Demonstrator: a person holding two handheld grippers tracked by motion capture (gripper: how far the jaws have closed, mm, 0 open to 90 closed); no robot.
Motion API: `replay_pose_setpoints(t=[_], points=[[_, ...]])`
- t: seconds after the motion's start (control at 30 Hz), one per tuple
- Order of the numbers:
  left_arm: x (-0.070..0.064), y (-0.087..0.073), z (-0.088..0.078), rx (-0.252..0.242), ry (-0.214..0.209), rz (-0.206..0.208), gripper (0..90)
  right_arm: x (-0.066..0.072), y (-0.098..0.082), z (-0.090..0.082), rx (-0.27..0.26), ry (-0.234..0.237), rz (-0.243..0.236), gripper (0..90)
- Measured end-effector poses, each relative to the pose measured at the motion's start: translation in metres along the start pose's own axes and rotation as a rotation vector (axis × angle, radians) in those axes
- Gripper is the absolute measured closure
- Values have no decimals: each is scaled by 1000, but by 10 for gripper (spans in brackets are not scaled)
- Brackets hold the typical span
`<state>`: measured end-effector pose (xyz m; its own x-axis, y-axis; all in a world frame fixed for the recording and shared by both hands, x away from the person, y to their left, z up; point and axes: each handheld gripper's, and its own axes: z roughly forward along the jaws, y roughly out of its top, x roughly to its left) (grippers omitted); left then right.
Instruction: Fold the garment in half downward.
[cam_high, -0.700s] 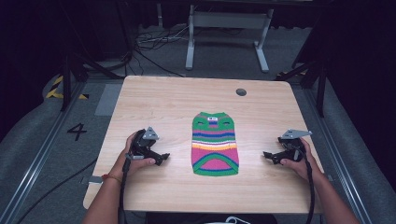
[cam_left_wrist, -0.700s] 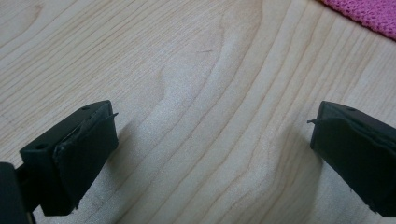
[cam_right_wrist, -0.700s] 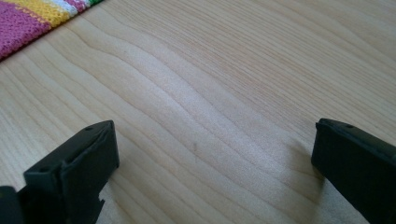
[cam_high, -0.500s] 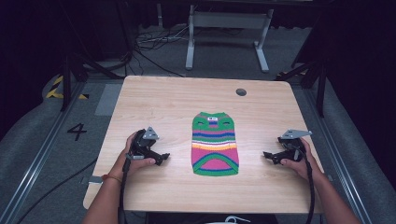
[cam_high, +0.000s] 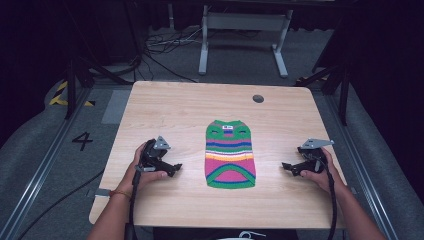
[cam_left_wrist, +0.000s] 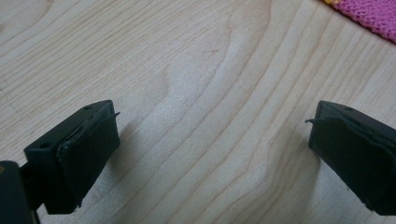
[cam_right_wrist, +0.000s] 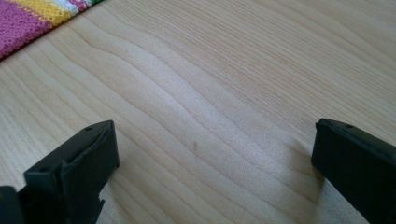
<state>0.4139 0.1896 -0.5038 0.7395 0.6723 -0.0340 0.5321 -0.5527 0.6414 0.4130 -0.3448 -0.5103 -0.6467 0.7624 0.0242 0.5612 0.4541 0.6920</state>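
Nothing had shifted since the earlier high view frames: both hands sat where they had been, and the striped knit sweater (cam_high: 230, 154) lay in the same spot, flat in the middle of the wooden table (cam_high: 200, 107). The left gripper (cam_high: 173, 168) rested on the tabletop to the sweater's left, well apart from it, its jaws spread wide with nothing but bare wood between them in the left gripper view (cam_left_wrist: 210, 135). The right gripper (cam_high: 289, 166) mirrored it on the other side, also well clear of the fabric, jaws wide apart over bare wood in the right gripper view (cam_right_wrist: 212, 154). Both tools pointed inward toward the sweater. The garment's long axis ran from the person's edge of the table toward the far edge, with the green collar and small white label at the far end and the pink panel with its green hem nearest the person. Its bands of green, blue, pink, white and yellow crossed that axis. A pink corner of the knit showed at the top right of the left gripper view (cam_left_wrist: 373, 14), and a pink and yellow corner at the top left of the right gripper view (cam_right_wrist: 28, 16). A small round hole (cam_high: 258, 98) sat near the table's far edge.
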Motion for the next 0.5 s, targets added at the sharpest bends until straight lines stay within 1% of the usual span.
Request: replay_pose_setpoints(t=[0.07, 0.1, 0.13, 0.2, 0.23, 0.27, 0.3, 0.33, 0.37, 0.43, 0.47, 0.5], points=[[0, -1, -2, -1, -7, -2, 55, 0, 0, -1, 1, 9, -9, 28], [0, -1, -2, -1, -7, -2, 73, 0, 0, -1, 1, 9, -9, 28], [0, -2, -3, -5, -3, 1, 73, 0, 0, -1, 4, 19, -17, 33], [1, -3, -5, -11, -9, 3, 114, 0, 1, -3, 12, 30, -29, 61], [2, -2, -5, -12, -4, -4, 131, 1, 1, -3, 11, 37, -35, 82], [3, -2, -6, -11, -8, -10, 157, 1, 1, -4, 11, 44, -41, 98], [4, -1, -6, -9, -16, -15, 162, 1, 1, -4, 12, 48, -41, 114], [4, -1, -6, -10, -19, -23, 163, 1, 2, -5, 12, 52, -45, 150], [5, 0, -6, -10, -19, -21, 172, 2, 2, -6, 7, 59, -50, 211], [7, 1, -7, -16, -38, -35, 217, 2, 3, -8, -6, 78, -53, 317], [7, 2, -8, -19, -43, -25, 253, 3, 4, -9, -12, 89, -55, 326], [6, 2, -8, -16, -45, -20, 266, 4, 6, -10, -14, 93, -64, 363]])
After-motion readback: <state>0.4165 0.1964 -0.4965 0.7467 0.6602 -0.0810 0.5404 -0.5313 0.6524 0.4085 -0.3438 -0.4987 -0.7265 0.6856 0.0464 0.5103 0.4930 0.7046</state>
